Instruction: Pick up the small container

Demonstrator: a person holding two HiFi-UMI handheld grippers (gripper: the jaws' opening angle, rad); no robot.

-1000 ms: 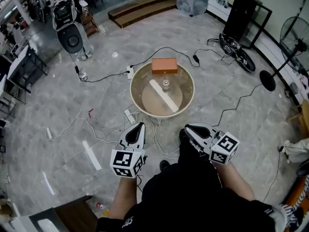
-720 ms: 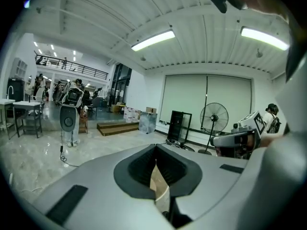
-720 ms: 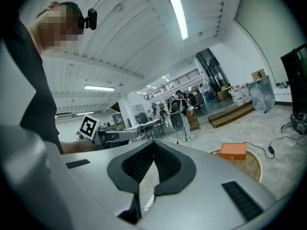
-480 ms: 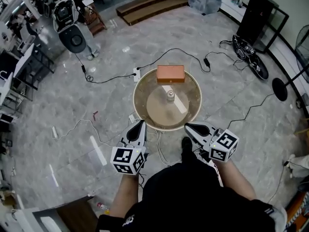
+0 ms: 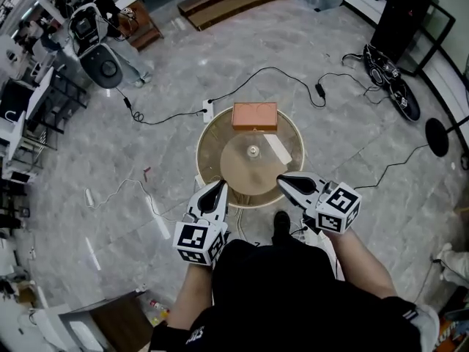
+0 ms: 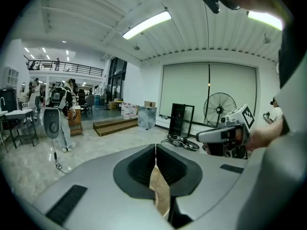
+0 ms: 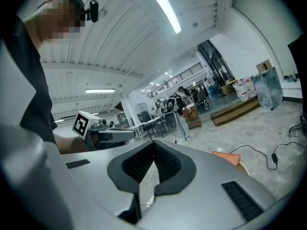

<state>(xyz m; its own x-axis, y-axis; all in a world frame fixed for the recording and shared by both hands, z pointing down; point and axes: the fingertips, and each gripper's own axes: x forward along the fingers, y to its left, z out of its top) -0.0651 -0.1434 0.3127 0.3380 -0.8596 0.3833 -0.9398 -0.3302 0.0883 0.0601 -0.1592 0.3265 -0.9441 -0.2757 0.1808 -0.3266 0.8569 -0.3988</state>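
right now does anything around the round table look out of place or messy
Nothing looks spilled or broken. The orange box sits right on the table's far rim, and loose cables trail across the floor around it.

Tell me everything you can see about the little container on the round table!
The small container is tiny, pale and roundish, seen from above. It stands alone near the middle of the round table, touching only the tabletop. An orange box sits beyond it at the rim, and a white strip lies apart beside it. Its material and lid are too small to tell.
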